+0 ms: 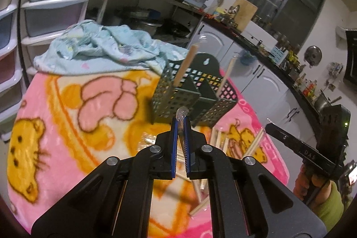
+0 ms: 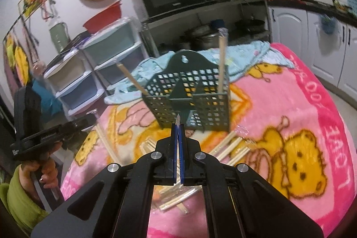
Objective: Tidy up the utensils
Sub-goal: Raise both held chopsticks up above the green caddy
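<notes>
A: We log the left gripper (image 1: 181, 124) with fingers nearly together, pinching one plastic-wrapped chopstick (image 1: 182, 114) whose tip pokes out past the fingertips.

B: Agreed. The right gripper (image 2: 178, 126) is likewise narrow, clamped on one wrapped chopstick tip (image 2: 178, 119). Only a thin sliver shows.

A: Holder count: one dark green perforated utensil holder (image 1: 178, 90), just ahead of the left fingertips, divided into two compartments as far as we can see.

B: From the right wrist the holder (image 2: 189, 102) also sits just beyond the fingertips. We count two chopsticks standing in it: one leaning left (image 2: 131, 79), one near upright (image 2: 221, 59) in the right compartment.

A: Loose chopsticks (image 2: 232, 148) lie on the pink blanket (image 2: 290, 104) below and to the right of the right fingers; we count at least five, the exact number unclear.

B: One light blue cloth (image 1: 100, 46) lies beyond the holder.
</notes>
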Available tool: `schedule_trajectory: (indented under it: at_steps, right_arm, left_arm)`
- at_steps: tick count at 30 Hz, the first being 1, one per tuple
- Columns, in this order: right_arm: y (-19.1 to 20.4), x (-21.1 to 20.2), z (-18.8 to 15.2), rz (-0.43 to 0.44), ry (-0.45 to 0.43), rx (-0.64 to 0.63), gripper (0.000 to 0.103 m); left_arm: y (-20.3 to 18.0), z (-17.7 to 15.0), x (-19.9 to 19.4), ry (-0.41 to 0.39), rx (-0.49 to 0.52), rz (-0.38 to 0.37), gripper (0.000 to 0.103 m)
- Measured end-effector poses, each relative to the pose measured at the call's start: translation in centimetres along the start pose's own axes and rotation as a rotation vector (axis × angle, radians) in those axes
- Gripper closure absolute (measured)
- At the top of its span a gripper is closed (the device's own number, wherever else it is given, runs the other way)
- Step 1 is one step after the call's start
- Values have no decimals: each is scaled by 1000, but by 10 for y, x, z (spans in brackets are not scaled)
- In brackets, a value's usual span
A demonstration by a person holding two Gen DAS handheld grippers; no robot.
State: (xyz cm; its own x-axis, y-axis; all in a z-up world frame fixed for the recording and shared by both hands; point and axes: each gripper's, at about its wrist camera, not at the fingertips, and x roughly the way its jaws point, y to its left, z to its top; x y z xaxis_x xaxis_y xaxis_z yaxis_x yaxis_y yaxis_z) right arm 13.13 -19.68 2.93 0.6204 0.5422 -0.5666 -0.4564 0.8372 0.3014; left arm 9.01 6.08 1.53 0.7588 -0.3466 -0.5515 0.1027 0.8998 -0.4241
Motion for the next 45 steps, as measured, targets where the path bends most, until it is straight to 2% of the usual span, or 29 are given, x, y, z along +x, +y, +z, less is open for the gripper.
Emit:
schedule_trajectory:
  at_steps: [14, 21, 33, 45]
  right_arm:
    - [41, -22, 7, 45, -51, -127, 101]
    - [54, -36, 15, 87, -91, -144, 101]
    - [54, -61, 31, 88, -171, -137, 102]
    - [46, -89, 61, 54, -278, -122, 102]
  left_arm:
    - [-30, 7, -5, -26, 68, -45, 100]
    - [-43, 16, -11, -50, 90, -75, 101]
    - [-77, 41, -26, -122, 149, -147, 101]
    - [-104, 73, -33, -189, 209, -178, 101]
